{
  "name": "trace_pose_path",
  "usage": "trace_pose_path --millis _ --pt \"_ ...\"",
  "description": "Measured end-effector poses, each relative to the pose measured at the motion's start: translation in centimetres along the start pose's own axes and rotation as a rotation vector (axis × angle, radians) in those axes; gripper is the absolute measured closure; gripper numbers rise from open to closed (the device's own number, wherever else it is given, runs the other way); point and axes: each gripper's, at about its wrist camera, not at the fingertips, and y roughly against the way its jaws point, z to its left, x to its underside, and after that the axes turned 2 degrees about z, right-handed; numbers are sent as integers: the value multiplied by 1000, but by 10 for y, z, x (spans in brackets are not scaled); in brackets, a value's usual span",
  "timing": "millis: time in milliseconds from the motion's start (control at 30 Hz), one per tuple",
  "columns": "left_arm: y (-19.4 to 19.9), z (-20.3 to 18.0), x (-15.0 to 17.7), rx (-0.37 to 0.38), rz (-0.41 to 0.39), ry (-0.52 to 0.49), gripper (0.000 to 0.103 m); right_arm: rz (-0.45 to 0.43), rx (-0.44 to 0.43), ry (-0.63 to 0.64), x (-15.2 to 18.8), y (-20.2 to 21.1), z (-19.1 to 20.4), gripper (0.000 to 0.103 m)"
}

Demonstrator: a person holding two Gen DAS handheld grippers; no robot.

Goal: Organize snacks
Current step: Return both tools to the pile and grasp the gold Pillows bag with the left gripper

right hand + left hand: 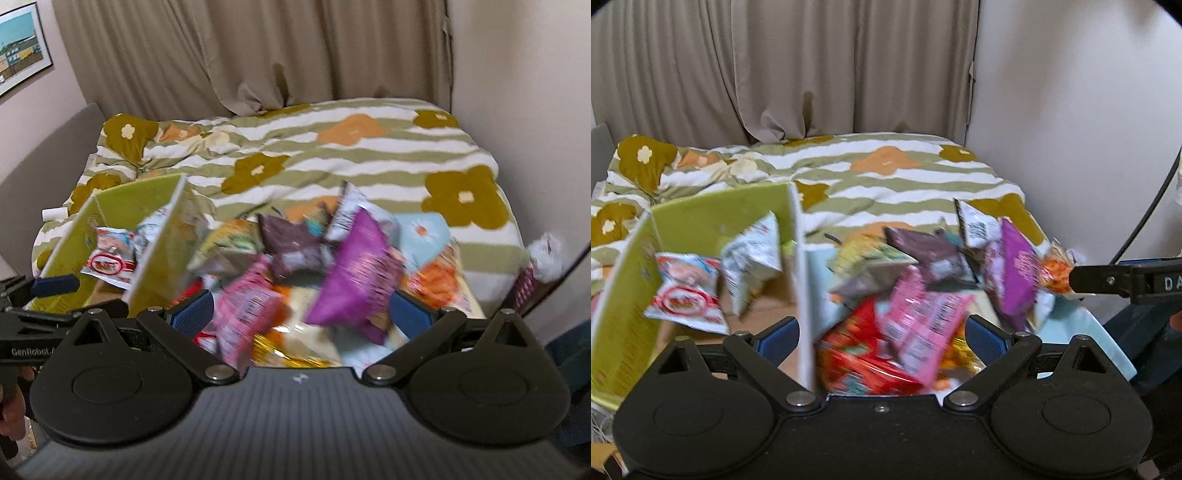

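While left view lacks it, framed picture (20, 46) shows right.

Left gripper (881, 338) low in frame centre, jaws spread wide. Right gripper (301, 312) likewise low and centred, jaws wide apart, nothing between the pads.
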Motion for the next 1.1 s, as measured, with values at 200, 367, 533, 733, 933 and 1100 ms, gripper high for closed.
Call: trace_pose_path --millis 200,367,533,733,933,1100 --pt "-25 -46 19 14 45 2 5 33 -16 -31 12 -12 -48 0" --pt "-56 -68 36 27 89 -24 6 78 -56 -29 28 -35 -75 0" --pt "-79 -78 46 27 96 -69 9 152 -98 16 52 -55 -86 0" --pt "-86 -89 48 10 82 -135 9 205 -160 75 75 -68 -87 0" --pt "-82 -97 51 -14 77 -183 11 226 -212 146 89 -68 -81 0" --pt "-81 -107 54 -26 70 -231 11 247 -241 156 95 -70 -79 0"
